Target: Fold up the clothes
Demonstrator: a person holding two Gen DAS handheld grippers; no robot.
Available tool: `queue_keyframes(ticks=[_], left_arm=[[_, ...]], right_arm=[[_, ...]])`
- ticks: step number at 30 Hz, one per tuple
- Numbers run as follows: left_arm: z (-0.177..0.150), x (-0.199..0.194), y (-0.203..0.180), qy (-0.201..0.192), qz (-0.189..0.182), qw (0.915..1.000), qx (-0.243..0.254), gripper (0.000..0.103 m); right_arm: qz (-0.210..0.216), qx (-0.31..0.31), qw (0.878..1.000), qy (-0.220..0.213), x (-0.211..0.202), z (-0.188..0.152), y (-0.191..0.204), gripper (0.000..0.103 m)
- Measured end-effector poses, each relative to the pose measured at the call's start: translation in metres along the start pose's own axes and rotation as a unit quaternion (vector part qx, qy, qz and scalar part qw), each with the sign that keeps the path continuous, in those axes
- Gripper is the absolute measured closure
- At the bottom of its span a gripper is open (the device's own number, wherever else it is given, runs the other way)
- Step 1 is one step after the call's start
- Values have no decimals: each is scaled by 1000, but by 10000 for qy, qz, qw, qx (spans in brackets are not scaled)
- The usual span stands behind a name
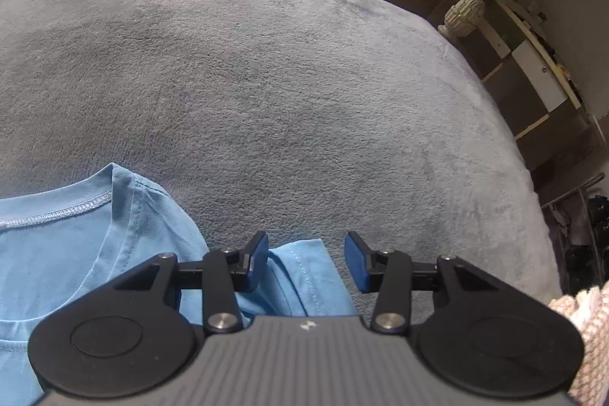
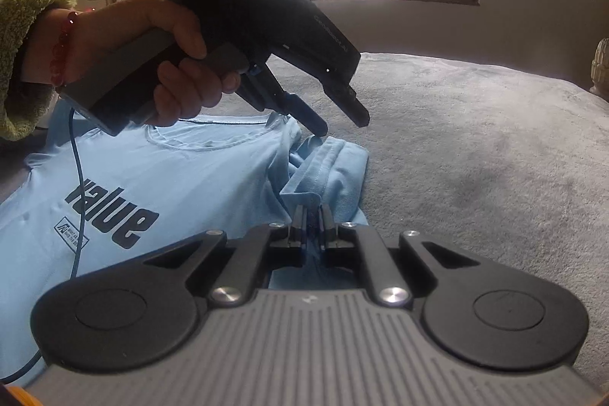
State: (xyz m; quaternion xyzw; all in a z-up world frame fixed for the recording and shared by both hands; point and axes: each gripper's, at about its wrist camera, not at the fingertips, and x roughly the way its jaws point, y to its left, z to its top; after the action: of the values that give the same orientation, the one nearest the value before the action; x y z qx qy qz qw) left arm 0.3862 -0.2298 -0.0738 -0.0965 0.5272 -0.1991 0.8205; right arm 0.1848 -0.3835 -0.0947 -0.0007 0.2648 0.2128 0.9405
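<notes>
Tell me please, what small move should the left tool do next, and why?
Probably lower the left tool and close it on the sleeve. Its jaws stand open just above the sleeve's edge, gripping nothing, while the right tool already pinches the blue shirt on the grey blanket.

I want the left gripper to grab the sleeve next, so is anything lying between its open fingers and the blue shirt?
Nothing visible does. The left gripper hangs open right over the sleeve of the blue shirt, with only bare grey blanket around. The right gripper is shut on a fold of the same shirt, off to the side.
</notes>
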Motion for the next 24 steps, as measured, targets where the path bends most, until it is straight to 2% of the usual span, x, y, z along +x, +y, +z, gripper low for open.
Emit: queue_keyframes(ticks=[3,10,13,14,16,18,20,24], left_arm=[[1,5,-2,92,97,9999,37,69],[0,13,-8,341,170,9991,187,73],[-2,15,-10,356,227,9989,208,86],[-3,14,-11,322,214,9990,225,93],[-2,12,-16,212,233,9990,314,96],[0,8,-23,29,226,9991,359,97],[6,7,-30,-216,163,9992,310,98],[17,12,-47,-621,-47,9980,88,98]], right_arm=[[-18,-63,10000,-42,-2,-1,4,99],[-76,-78,9998,-166,-8,0,5,99],[-118,-57,9998,-172,-8,-1,5,99],[-153,-41,9997,-186,-8,-1,5,99],[-255,8,9994,-233,-10,-1,3,99],[-466,98,9984,-319,-12,1,0,99],[-848,282,9952,-410,-13,4,-6,99],[-1638,892,9811,-521,-15,7,-28,99]])
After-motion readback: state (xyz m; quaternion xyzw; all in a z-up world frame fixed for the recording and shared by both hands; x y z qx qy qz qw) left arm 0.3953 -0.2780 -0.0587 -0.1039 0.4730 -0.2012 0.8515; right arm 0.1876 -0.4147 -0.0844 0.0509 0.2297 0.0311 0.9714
